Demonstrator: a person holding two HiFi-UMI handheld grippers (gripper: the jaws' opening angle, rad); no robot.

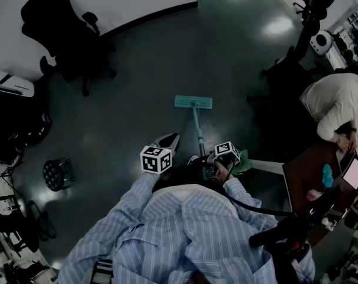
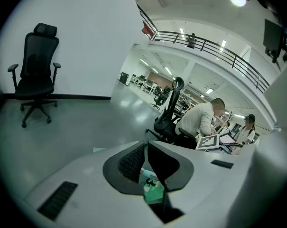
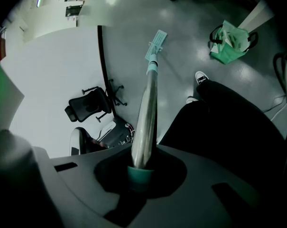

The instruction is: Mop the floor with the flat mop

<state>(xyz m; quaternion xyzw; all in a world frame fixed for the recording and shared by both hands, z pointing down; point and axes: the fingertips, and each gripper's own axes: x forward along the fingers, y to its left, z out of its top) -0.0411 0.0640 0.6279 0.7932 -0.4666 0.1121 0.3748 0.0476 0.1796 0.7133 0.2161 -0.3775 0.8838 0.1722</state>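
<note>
The flat mop has a teal head (image 1: 193,102) lying flat on the dark grey floor ahead of me. Its thin handle (image 1: 198,132) runs back toward my right hand. In the right gripper view the metal handle (image 3: 145,113) rises from between the jaws to the mop head (image 3: 156,44). My right gripper (image 3: 141,175) is shut on the handle's teal end grip. My left gripper (image 1: 168,141) is held a little left of the handle, apart from it. In its own view the left gripper (image 2: 146,148) is shut with nothing in it. A bit of the handle shows through the slit.
A black office chair (image 1: 66,34) stands by the white wall at the far left. A round black stool (image 1: 57,175) sits at the near left. A green bag (image 3: 228,42) lies on the floor at my right. A person (image 1: 335,108) leans over a desk (image 1: 303,176).
</note>
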